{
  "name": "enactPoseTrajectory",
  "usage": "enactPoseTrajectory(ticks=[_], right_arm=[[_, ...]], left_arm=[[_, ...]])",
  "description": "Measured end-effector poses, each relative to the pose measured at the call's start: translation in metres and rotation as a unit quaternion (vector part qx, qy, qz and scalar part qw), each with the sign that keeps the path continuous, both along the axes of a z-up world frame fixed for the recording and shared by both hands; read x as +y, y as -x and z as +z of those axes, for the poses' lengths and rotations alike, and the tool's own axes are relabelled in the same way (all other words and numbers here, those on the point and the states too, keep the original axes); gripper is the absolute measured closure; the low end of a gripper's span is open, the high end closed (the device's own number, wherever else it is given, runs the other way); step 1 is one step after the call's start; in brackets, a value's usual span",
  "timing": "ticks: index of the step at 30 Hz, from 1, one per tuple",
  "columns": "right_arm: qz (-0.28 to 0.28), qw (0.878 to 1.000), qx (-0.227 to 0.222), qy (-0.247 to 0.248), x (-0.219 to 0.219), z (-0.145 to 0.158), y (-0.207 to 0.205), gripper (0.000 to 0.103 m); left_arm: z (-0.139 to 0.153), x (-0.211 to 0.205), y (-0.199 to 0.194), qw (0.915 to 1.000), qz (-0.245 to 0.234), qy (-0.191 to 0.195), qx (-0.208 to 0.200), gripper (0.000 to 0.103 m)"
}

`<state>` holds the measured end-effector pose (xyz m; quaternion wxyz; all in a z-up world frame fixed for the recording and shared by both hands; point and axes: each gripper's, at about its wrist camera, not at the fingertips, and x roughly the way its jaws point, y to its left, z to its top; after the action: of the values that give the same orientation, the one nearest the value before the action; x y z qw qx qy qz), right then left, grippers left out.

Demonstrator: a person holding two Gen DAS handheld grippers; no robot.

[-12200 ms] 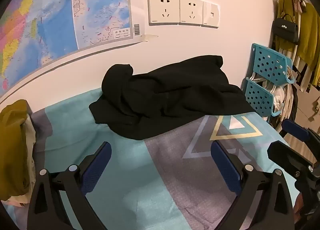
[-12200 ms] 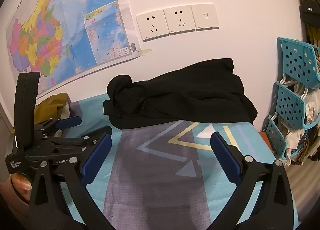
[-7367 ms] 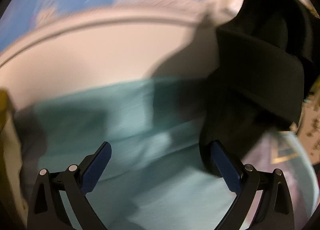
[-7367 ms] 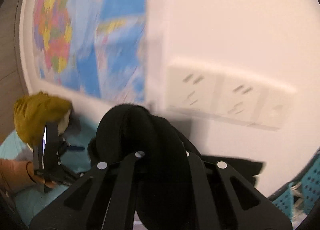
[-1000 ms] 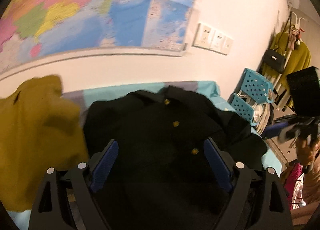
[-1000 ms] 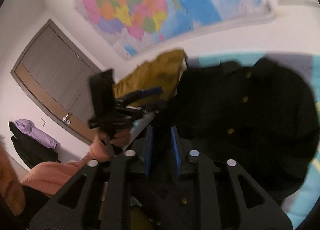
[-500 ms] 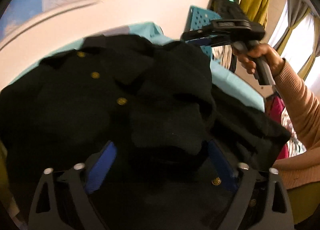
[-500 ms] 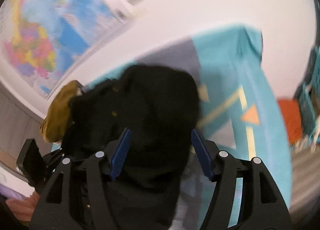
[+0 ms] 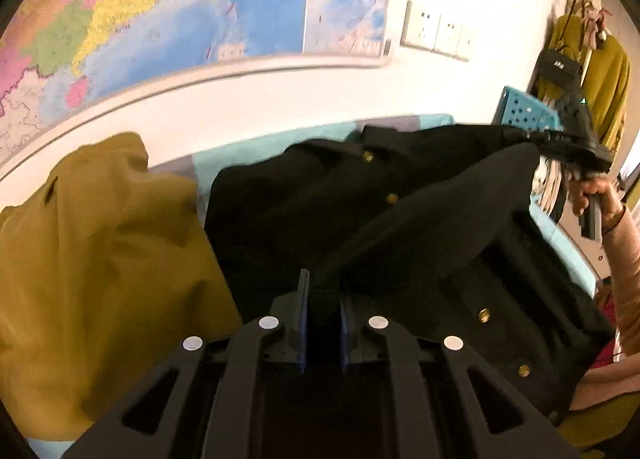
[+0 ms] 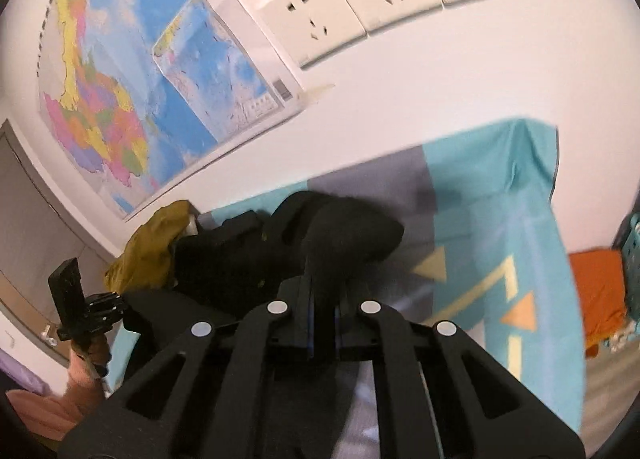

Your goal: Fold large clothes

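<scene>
A sleeve of the black coat is being clamped by both closing grippers, left and right; folding is barely being started

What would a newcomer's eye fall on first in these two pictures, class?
First the black coat with gold buttons, spread on the teal bed; both grippers are closing on its cloth, the left gripper near a mustard garment, the right gripper toward the bed's far end. Then the bright map on the wall behind.

Bed, teal-grey sheet; black coat, mustard garment on it.
</scene>
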<state>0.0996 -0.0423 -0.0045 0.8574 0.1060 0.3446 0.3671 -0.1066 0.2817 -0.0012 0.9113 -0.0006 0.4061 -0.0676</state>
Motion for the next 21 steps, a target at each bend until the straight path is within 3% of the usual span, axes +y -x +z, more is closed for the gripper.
enactPoseTrajectory(ticks=[1,2,5,6,7,8,11,12,14,15,16,17,18,21], right_arm=[[-0.004,1.000,0.020,0.022,0.006,-0.010,-0.006,0.065],[0.004,0.999,0.046,0.029,0.011,-0.020,-0.013,0.058],[-0.012,0.998,0.050,0.038,0.005,-0.034,-0.015,0.054],[-0.011,0.998,0.054,0.028,0.001,-0.037,-0.014,0.049],[-0.008,0.998,0.063,0.013,-0.006,-0.039,-0.013,0.042],[-0.008,0.998,0.065,0.008,-0.011,-0.040,-0.012,0.039],[-0.014,0.998,0.053,0.005,-0.022,-0.040,-0.003,0.037],[-0.009,0.999,0.053,0.000,-0.024,-0.041,0.000,0.037],[0.011,0.999,0.047,0.006,-0.018,-0.041,0.006,0.048],[0.019,0.999,0.041,0.015,-0.013,-0.039,0.009,0.061],[0.034,0.999,0.036,0.022,-0.006,-0.036,0.011,0.081],[0.044,0.998,0.029,0.029,0.001,-0.032,0.012,0.092],[0.044,0.998,0.019,0.033,0.005,-0.027,0.012,0.099],[0.018,1.000,0.005,0.007,0.008,-0.011,-0.004,0.099]], left_arm=[[-0.004,-0.005,-0.002,0.9999,-0.004,-0.016,0.004,0.086],[-0.007,-0.010,-0.003,0.9996,-0.006,-0.027,0.008,0.070],[-0.013,-0.012,-0.010,0.9995,-0.003,-0.022,0.020,0.056],[-0.013,-0.013,-0.011,0.9996,-0.007,-0.019,0.022,0.052],[-0.014,-0.015,-0.010,0.9995,-0.010,-0.021,0.021,0.039],[-0.013,-0.017,-0.008,0.9994,-0.015,-0.025,0.019,0.032],[-0.012,-0.028,-0.008,0.9981,-0.030,-0.055,0.002,0.025],[-0.012,-0.031,-0.008,0.9975,-0.039,-0.059,-0.002,0.024],[-0.015,-0.038,-0.013,0.9965,-0.053,-0.064,-0.005,0.026],[-0.017,-0.042,-0.015,0.9957,-0.059,-0.071,-0.004,0.031],[-0.019,-0.045,-0.017,0.9949,-0.062,-0.079,-0.001,0.048],[-0.022,-0.047,-0.021,0.9938,-0.058,-0.094,0.006,0.068],[-0.023,-0.046,-0.024,0.9939,-0.047,-0.099,0.010,0.077],[-0.018,-0.028,-0.036,0.9980,-0.012,-0.059,0.020,0.084]])
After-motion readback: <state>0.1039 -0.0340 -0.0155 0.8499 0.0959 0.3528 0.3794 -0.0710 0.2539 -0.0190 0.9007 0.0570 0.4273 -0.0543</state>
